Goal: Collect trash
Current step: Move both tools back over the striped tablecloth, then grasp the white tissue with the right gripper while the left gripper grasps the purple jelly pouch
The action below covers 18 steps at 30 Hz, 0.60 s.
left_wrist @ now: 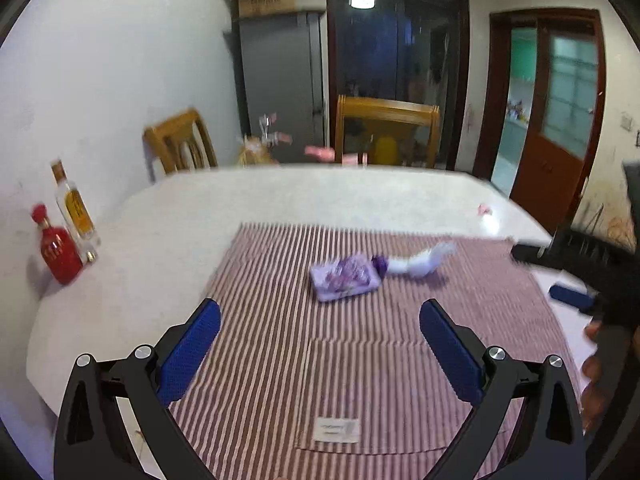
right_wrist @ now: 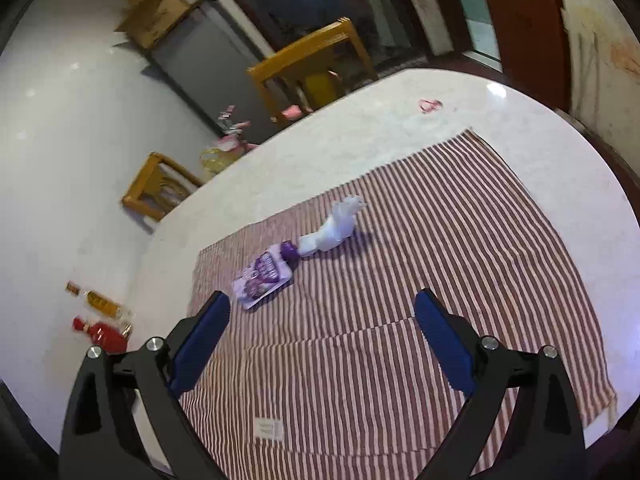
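Both grippers hover spread and empty as the purple pouch [right_wrist: 263, 276] lies ahead on the striped cloth [right_wrist: 440, 280], left of the right gripper [right_wrist: 322, 312], its crumpled tissue [right_wrist: 336, 228] trailing away rightward.

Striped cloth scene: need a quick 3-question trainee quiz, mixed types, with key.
1. True or false: the purple pouch lies on the striped cloth.
2. What lies just past the pouch's cap? A) twisted white plastic bag B) a spoon C) a sponge
3. Fill in: the left hand-held gripper and the right hand-held gripper are both ____, holding nothing.

Key: 1 true; 2 A; 3 open.
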Tool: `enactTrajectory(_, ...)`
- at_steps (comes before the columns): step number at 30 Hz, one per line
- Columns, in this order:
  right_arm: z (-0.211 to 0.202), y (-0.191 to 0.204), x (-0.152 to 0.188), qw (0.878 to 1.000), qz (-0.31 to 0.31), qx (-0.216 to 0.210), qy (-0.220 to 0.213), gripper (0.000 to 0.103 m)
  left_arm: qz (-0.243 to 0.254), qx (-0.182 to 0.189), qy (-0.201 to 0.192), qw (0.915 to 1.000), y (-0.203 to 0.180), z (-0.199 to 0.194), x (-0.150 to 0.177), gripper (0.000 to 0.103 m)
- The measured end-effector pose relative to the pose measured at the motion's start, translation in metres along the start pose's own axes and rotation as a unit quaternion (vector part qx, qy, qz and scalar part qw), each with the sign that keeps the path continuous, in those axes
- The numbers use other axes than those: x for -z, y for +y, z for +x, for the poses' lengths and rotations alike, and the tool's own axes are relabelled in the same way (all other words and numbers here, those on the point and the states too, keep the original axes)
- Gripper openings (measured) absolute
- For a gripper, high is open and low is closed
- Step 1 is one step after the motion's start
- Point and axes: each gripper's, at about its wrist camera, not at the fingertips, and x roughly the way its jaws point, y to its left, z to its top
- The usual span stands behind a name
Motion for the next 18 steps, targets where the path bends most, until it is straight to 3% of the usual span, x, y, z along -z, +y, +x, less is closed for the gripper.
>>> enactTrajectory(6, 0.065, -0.002, -0.021, 0.993, 0.103, -0.029, 0.045, 0.091, -0.027, -0.006, 0.047, 0.9985, 0.025, 0.05, 0.008, 0.097)
enactTrajectory(10, 0.13, 0.003, -0.035, 0.985, 0.148, -0.035, 0.085, 0.078, -0.041, -0.004, 0.067, 0.9969, 0.035, 0.067, 0.011, 0.097)
enactTrajectory(15, 0.182, 0.007, -0.052, 0.983, 0.145, 0.017, 0.108, 0.075, -0.043, -0.014, 0.081, 0.9957, 0.043, 0.082, 0.014, 0.097)
enactTrajectory(18, 0.209, 0.01, -0.058, 0.981, 0.135, 0.061, 0.123, 0.065, -0.045, -0.017, 0.091, 0.9946, 0.047, 0.093, 0.014, 0.097)
